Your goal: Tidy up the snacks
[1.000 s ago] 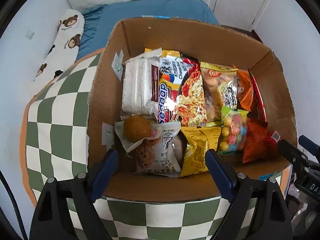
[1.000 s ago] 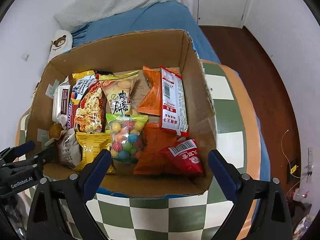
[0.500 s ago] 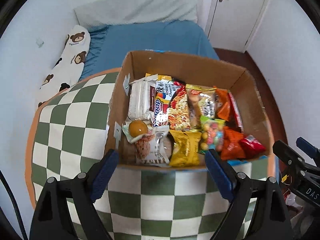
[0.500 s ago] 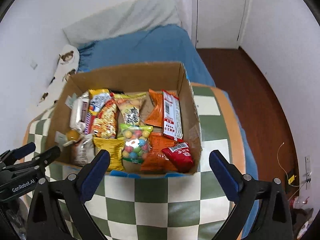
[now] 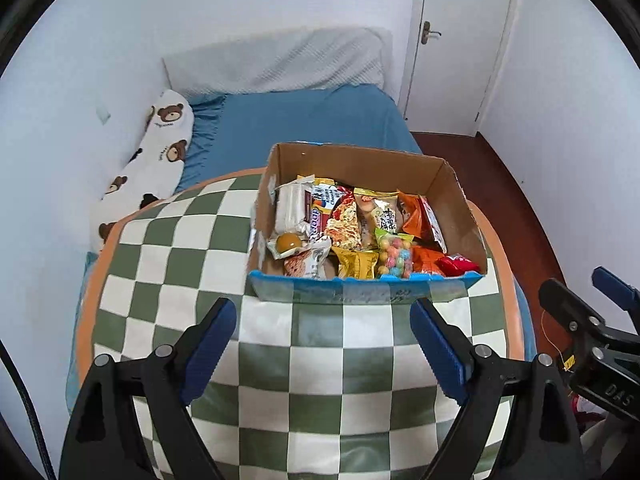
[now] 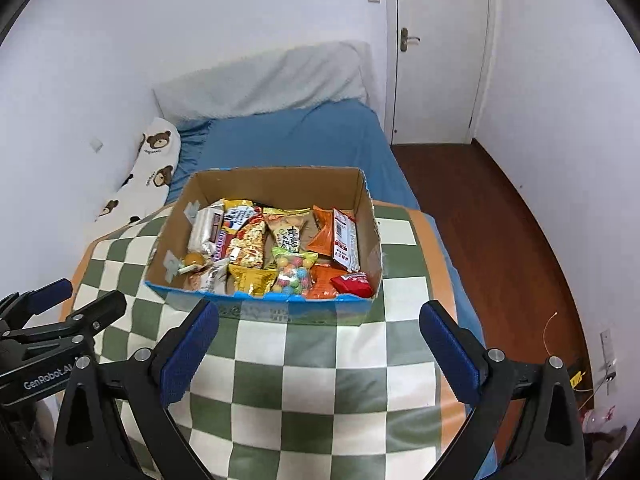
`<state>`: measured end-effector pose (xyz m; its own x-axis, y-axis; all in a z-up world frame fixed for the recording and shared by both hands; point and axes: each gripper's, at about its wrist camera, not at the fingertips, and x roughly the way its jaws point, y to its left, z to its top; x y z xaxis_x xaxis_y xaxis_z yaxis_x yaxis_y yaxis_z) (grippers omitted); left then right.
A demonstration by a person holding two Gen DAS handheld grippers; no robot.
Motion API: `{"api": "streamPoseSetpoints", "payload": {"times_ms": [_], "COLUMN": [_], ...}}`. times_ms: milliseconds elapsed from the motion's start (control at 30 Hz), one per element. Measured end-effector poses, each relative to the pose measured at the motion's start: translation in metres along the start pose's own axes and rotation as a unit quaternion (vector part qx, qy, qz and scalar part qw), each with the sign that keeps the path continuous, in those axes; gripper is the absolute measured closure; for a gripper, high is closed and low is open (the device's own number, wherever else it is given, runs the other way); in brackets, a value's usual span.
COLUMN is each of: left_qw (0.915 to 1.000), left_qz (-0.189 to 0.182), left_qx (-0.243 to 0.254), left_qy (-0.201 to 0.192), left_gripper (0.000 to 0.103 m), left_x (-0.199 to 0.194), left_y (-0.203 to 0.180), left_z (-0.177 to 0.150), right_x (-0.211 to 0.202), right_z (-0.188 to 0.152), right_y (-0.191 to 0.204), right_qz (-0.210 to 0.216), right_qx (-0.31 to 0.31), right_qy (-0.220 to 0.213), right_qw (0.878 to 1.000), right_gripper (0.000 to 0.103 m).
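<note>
1. Both claws have pulled up and back from the cardboard box (image 5: pixel 460 196) since a second ago; then its packets filled each view, now the whole box sits small at 12 o'clock with checkered cloth between it and the pads.
2. Left claw (image 5: pixel 322 342): released, jaws spread wide, nothing between the blue pads, only the checkered surface (image 5: pixel 160 280) showing below.
3. Right claw (image 6: pixel 318 344): likewise released and empty, jaws wide. Each claw shows at the edge of the other's view, at about 4 o'clock in the left view and 8 o'clock in the right.
4. Snacks (image 6: pixel 276 252) all lie inside the box, packed side by side in rough rows: a white pack at 9 o'clock, noodle and yellow packets in the middle, a bag of coloured candy balls (image 5: pixel 394 252) toward the near wall, orange and red packets at 3 o'clock.
5. No loose packet shows on the surface or on the blue bed (image 6: pixel 300 140) beyond it at 12 o'clock.
6. Judgement: the sorting looks essentially done. With every visible snack boxed and both claws empty and clear, little or nothing seems left beyond perhaps straightening a packet.
</note>
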<state>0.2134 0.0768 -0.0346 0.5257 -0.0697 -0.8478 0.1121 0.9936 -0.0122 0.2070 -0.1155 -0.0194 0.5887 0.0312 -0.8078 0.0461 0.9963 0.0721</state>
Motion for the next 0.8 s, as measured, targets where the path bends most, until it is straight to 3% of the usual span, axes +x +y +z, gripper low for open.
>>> {"api": "streamPoseSetpoints", "payload": {"times_ms": [400, 800], "left_qw": [0.9996, 0.9989], "left_qz": [-0.002, 0.004], "left_qx": [0.001, 0.007], "left_qy": [-0.028, -0.045], "left_gripper": [0.014, 0.014], "left_x": [-0.054, -0.068], "left_y": [-0.005, -0.008], "left_z": [-0.024, -0.029], "right_x": [-0.079, -0.107], "right_z": [-0.020, -0.024], "right_y": [0.003, 0.001], "right_qz": [-0.011, -0.014], "right_qx": [-0.010, -0.008], "right_qy": [-0.047, -0.062], "right_qw": [0.999, 0.998], "right_gripper": [0.000, 0.000]}}
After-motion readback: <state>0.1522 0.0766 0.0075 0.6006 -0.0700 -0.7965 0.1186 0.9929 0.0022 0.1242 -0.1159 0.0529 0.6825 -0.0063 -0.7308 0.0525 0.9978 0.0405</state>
